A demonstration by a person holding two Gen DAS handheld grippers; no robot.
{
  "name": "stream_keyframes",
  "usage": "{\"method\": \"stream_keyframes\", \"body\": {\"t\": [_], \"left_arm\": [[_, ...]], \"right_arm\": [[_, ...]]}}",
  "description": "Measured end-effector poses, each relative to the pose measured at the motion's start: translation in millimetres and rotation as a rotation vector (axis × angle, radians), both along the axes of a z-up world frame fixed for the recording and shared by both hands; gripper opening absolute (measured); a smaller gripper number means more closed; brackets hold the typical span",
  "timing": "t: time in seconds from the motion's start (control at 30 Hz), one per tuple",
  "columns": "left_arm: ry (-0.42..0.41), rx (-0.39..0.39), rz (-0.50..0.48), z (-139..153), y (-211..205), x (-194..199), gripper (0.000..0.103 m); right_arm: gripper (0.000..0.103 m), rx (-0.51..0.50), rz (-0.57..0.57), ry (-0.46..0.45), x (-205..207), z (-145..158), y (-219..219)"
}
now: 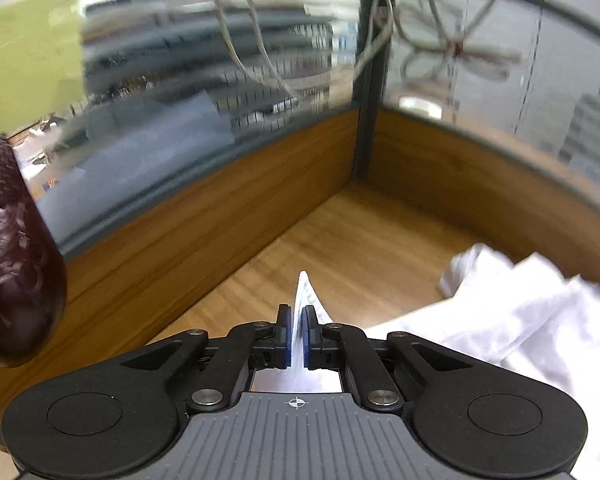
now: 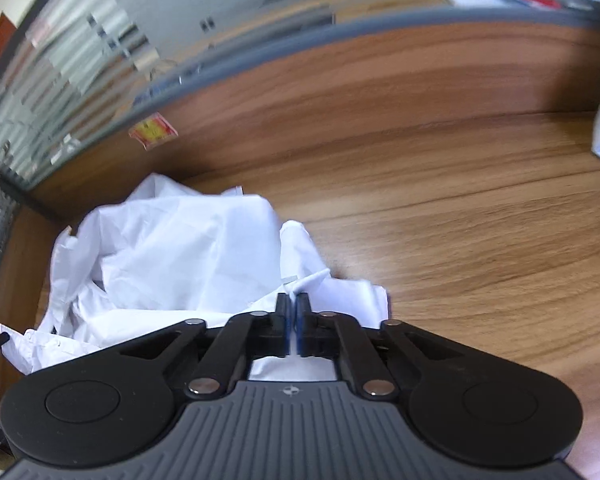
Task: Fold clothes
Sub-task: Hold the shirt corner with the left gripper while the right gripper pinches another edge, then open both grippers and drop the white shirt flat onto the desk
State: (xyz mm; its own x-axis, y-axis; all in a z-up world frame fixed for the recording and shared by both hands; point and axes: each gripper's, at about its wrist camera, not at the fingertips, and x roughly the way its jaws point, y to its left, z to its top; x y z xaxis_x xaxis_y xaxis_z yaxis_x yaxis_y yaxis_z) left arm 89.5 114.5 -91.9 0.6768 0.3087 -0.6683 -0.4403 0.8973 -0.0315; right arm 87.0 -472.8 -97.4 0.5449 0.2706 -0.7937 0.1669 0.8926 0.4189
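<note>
The left gripper (image 1: 297,314) pinches a thin upright fold of the white garment (image 2: 180,240), which lies crumpled on the wooden worktop (image 2: 460,220). The right gripper (image 2: 292,304) clamps another edge. A red-and-yellow sticker (image 2: 153,130) on the wall panel is blurred beyond reading.

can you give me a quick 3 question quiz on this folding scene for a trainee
1. True or false: the left gripper is shut on the white garment.
2. The garment's loose bulk lies: (a) flat and folded, (b) crumpled on the wooden table, (c) on a hanger?
3. What does the right gripper hold between its fingers?

Key: 1 true; 2 b; 3 a pinched edge of the same white garment.
</note>
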Motion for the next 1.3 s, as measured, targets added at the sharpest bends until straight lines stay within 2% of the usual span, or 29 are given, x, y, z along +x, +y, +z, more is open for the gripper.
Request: {"method": "stream_keyframes", "body": {"t": [0.2, 0.33, 0.47, 0.5, 0.53, 0.6, 0.67, 0.73, 0.8, 0.87, 1.03, 1.17, 1.3], "left_arm": [[-0.085, -0.011, 0.057, 14.1, 14.9, -9.0, 0.006], [-0.14, -0.018, 0.094, 23.1, 24.7, -14.6, 0.006], [-0.089, -0.01, 0.074, 11.2, 29.2, -2.5, 0.008], [-0.079, -0.01, 0.069, 8.3, 30.1, 0.2, 0.011], [-0.069, -0.01, 0.063, 5.3, 31.1, 2.8, 0.019], [-0.056, 0.003, 0.054, 3.5, 30.3, 5.5, 0.02], [-0.056, 0.003, 0.022, 8.2, 27.8, 2.4, 0.028], [-0.053, 0.005, -0.018, 13.4, 23.4, -2.6, 0.045], [-0.039, 0.015, -0.07, 18.0, 16.7, -8.7, 0.048], [-0.013, 0.023, -0.127, 21.2, 8.9, -15.9, 0.05], [0.041, 0.004, -0.276, 28.9, -16.6, -44.4, 0.059], [0.058, 0.021, -0.35, 29.4, -43.2, -74.6, 0.065], [0.07, 0.038, -0.408, 27.0, -71.1, -105.2, 0.068]], "right_arm": [[0.001, -0.031, -0.043, -0.168, -42.9, 62.8, -3.3], [0.001, -0.083, -0.006, -0.24, -32.9, 90.3, 3.2], [0.002, -0.197, 0.068, -0.208, 3.5, 78.8, 23.4], [0.002, -0.227, 0.082, -0.191, 11.1, 73.0, 27.9], [0.004, -0.257, 0.096, -0.175, 18.4, 67.3, 32.3], [0.011, -0.304, 0.112, -0.162, 24.7, 60.9, 38.2], [0.025, -0.335, 0.128, -0.16, 26.9, 59.5, 41.3], [0.031, -0.33, 0.133, -0.172, 17.7, 66.4, 39.3], [0.034, -0.325, 0.139, -0.183, 8.6, 73.3, 37.3], [0.042, -0.32, 0.145, -0.195, -0.6, 80.2, 35.3], [0.049, -0.307, 0.178, -0.199, -36.5, 91.0, 27.2], [0.051, -0.301, 0.223, -0.184, -69.4, 87.4, 20.6], [0.053, -0.284, 0.261, -0.175, -98.9, 76.1, 11.9]]}}
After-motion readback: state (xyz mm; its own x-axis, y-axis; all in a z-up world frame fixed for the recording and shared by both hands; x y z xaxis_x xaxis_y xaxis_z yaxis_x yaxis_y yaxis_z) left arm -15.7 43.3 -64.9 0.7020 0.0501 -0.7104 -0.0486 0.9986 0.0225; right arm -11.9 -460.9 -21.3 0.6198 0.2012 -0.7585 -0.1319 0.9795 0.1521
